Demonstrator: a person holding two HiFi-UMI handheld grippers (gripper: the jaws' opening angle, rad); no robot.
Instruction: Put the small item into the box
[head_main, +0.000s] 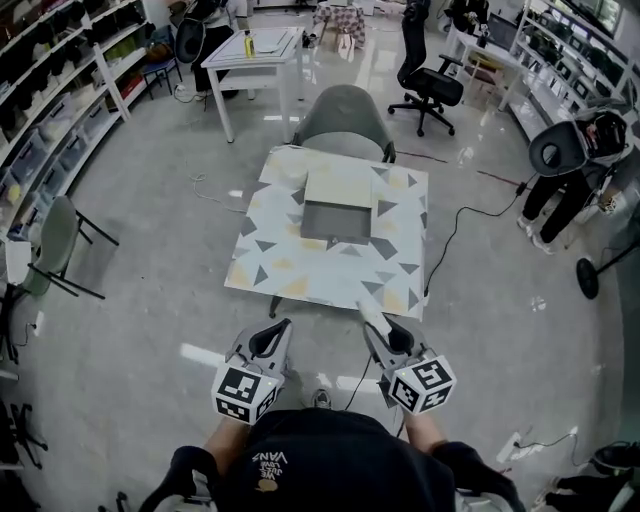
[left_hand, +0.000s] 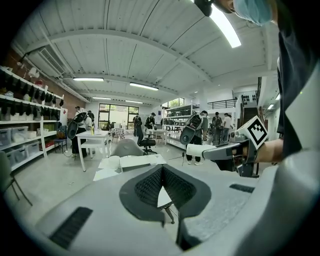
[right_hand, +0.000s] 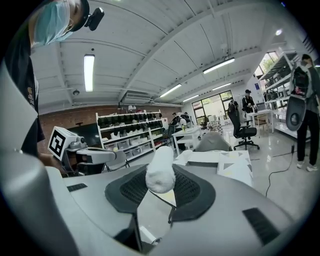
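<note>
left gripper (left_hand: 161, 169): clenched shut, empty | right gripper (head_main: 381, 331): clamped on white roll (right_hand: 161, 170), held short of table (head_main: 290, 272) | box (head_main: 337, 205): open, mid-table, well apart from roll

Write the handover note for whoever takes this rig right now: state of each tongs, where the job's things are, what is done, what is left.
Left tongs: shut, nothing in them.
Right tongs: shut on the small white roll, which sticks out past the tips.
Box: open, looks empty, flap folded back, near the middle of the patterned table, ahead of both tongs and well clear of them.
Done: the roll is in the grip.
Left: carry it over the box, lower it in, open the right tongs.
</note>
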